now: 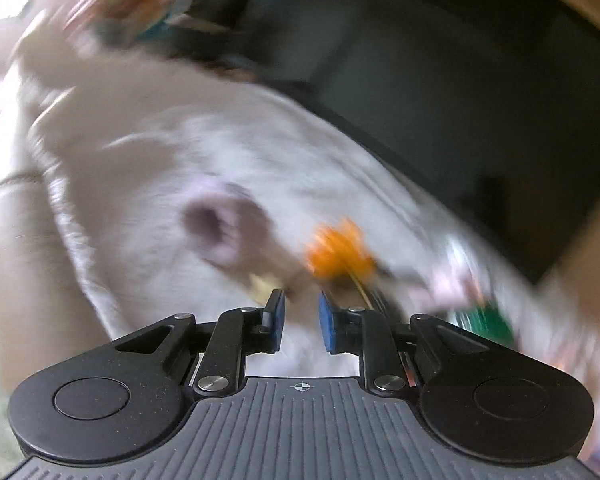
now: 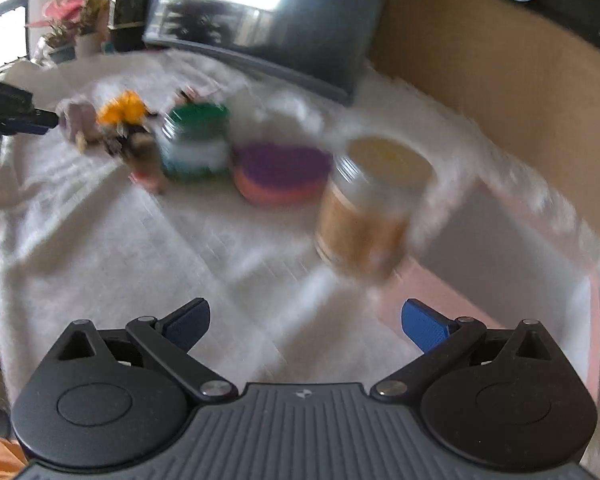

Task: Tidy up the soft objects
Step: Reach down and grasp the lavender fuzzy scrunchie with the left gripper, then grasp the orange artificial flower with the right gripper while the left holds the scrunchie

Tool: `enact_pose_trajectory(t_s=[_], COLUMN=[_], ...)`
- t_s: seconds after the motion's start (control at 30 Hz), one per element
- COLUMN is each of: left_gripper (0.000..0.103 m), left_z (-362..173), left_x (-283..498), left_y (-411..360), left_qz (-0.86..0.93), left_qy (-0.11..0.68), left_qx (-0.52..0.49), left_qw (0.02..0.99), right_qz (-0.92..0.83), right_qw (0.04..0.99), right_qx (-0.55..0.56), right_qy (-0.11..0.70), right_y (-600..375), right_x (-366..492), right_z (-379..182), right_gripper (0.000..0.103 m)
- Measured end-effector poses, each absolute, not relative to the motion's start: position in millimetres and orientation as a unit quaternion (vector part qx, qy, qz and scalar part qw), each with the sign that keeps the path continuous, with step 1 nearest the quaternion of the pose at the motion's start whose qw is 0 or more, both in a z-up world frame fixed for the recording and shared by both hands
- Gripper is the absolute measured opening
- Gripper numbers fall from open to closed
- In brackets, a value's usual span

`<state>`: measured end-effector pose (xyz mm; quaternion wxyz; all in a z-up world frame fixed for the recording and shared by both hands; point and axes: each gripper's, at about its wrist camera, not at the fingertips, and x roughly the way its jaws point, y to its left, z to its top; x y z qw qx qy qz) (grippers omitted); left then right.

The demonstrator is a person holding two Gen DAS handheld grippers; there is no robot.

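My left gripper (image 1: 301, 312) has its fingers narrow, with nothing visibly between them. My right gripper (image 2: 305, 326) is spread wide and empty. Through heavy blur, a small plush toy (image 2: 124, 128) with an orange top lies on the white cloth (image 2: 100, 248), beside a green-lidded jar (image 2: 194, 140). It looks light and squashy; I would pinch its body.

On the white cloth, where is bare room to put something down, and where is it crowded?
Free: the white cloth between the right gripper and the jars. Crowded: the far row, orange toy, green-lid jar, purple-pink pad, yellow-lid jar.
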<state>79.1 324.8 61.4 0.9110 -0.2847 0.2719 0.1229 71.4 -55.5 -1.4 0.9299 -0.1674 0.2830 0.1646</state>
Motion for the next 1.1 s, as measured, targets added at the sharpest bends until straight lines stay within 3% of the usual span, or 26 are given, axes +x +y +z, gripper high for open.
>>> enact_pose_trajectory(t_s=[0.23,0.43,0.8,1.0,1.07,1.1], left_gripper=[0.021,0.021,0.022,0.026,0.022,0.019], left_z=[48.2,46.9,28.2,27.6,25.3,24.6], left_x=[110.1,143.2,179.8,185.7,185.2,184.8], left_y=[405.6,400.4,387.8,385.1,385.7,386.3], left_qz=[0.154,0.18,0.116,0.168,0.154,0.143], left_qy=[0.245,0.265,0.324,0.296,0.309,0.312], left_qx=[-0.435,-0.351,-0.308,-0.238,-0.235,-0.237], left_qw=[0.853,0.88,0.887,0.91,0.908,0.909], right_qz=[0.201,0.212,0.206,0.219,0.22,0.223], right_qw=[0.92,0.911,0.906,0.908,0.913,0.914], right_qx=[-0.168,-0.191,-0.182,-0.186,-0.196,-0.201], right_qy=[0.291,0.298,0.322,0.307,0.284,0.271], right_y=[-11.8,1.8,-10.1,-1.5,8.0,13.4], right_x=[87.2,81.7,94.5,96.9,98.1,98.2], right_z=[11.0,6.2,-2.2,4.1,13.2,18.7], right_gripper=[0.103,0.103,0.103,0.103,0.101,0.096])
